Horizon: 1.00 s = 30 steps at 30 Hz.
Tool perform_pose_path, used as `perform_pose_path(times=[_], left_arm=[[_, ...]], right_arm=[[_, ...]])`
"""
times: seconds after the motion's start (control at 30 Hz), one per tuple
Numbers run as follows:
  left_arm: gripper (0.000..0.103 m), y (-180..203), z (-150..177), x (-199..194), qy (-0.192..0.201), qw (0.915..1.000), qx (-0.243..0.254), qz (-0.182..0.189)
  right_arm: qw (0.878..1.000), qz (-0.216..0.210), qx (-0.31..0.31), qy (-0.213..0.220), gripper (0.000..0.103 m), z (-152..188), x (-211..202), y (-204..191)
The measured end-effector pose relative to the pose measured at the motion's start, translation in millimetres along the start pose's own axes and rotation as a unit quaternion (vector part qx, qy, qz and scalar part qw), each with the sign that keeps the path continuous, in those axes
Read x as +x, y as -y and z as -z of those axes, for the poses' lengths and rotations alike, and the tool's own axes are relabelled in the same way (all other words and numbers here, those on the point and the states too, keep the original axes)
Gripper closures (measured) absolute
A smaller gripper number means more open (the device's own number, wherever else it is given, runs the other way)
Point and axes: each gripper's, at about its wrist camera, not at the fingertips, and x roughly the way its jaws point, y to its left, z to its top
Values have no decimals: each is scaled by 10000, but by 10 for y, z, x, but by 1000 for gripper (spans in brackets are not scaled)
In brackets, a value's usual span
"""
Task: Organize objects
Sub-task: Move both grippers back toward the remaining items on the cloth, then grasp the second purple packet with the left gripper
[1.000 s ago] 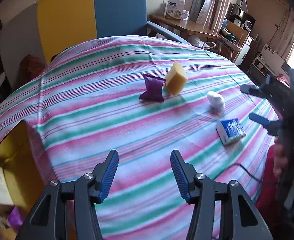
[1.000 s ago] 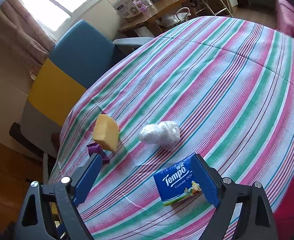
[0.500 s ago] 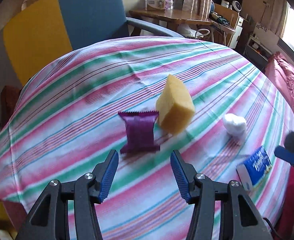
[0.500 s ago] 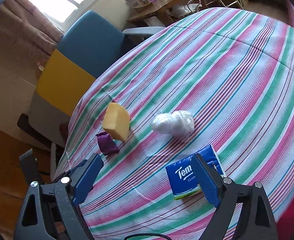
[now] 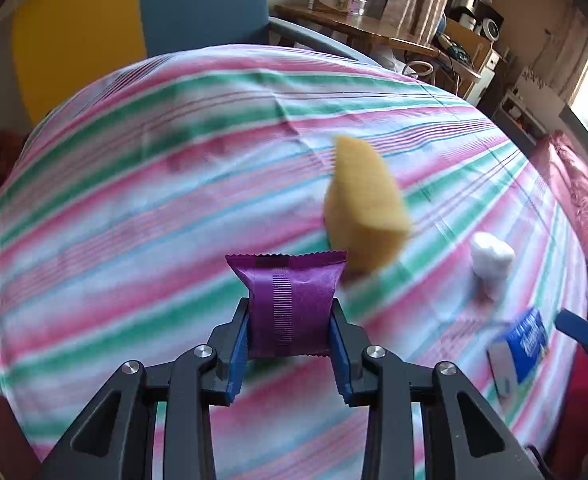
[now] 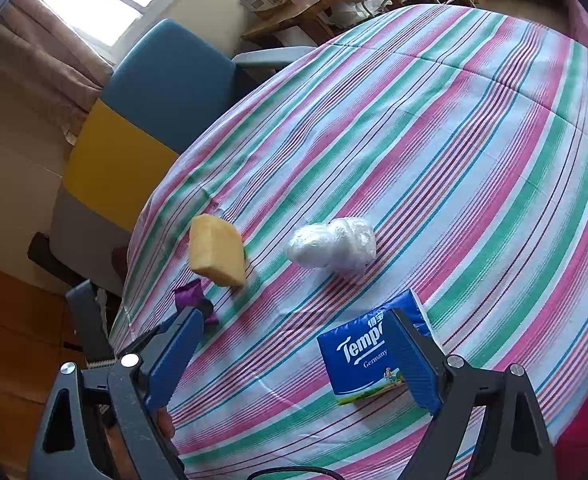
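My left gripper [image 5: 290, 320] is shut on a purple snack packet [image 5: 290, 300], gripped by its sides; the packet also shows in the right wrist view [image 6: 188, 294]. A yellow sponge [image 5: 363, 210] stands just behind it, to the right; it also shows in the right wrist view [image 6: 216, 250]. A white crumpled plastic wad [image 5: 491, 258] [image 6: 331, 242] lies further right. A blue Tempo tissue pack [image 5: 519, 346] [image 6: 367, 356] lies near the table's right edge. My right gripper [image 6: 294, 360] is open and hovers above the table, its right finger over the tissue pack.
The round table wears a pink, green and white striped cloth [image 6: 453, 140]. A blue and yellow armchair [image 5: 134, 32] stands behind it. A wooden desk [image 5: 357, 30] with boxes sits at the back. A black cable [image 6: 294, 472] lies at the near edge.
My left gripper moved forward to the purple packet and closed on it. My right gripper shifted slightly and stays open by the tissue pack.
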Motion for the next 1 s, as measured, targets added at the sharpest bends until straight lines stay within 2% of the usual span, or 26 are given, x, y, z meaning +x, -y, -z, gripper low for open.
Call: perform_pose_path(times=[0.13,0.27,0.37,0.5,0.6,0.7,0.77,0.8,0.87,0.9,1.0], left_arm=[[68,23,389,-291,-5,9998,-138,150],[68,92,713,-606,-5,9991,-233,367],[68,136,933,-816,42,9985,-265,480],[68,156,1156,-1076,126,9973,-367,616],[68,123,1277,-1261,209,9966,-463,645],[68,62,1401,-1461,331,9959,-542,639],[68,11,1464,-1579,420,9952,-612,637],[68,-12,1503,-1637,471,9947,-659,634],[68,-87,1588,-1745,548,9935,-766,640],[68,-120,1634,-1790,584,9928,-825,640],[68,-239,1773,-1897,659,9911,-974,616]], right_arm=[[9998,22,182,76,11,-30,-22,75],[9979,278,499,314,11,-89,-83,230],[9958,476,713,328,11,-125,-67,339],[9943,737,767,-85,11,-125,117,391],[9926,1005,499,-465,10,-75,290,330],[9921,323,98,-1207,9,62,516,134],[9875,176,-342,-1527,9,190,620,-59],[9831,87,-617,-1722,8,258,670,-155],[9721,-390,-914,-2124,9,387,747,-314],[9669,-546,-1080,-2247,11,440,763,-391],[9656,-597,-1449,-2074,15,477,696,-524]])
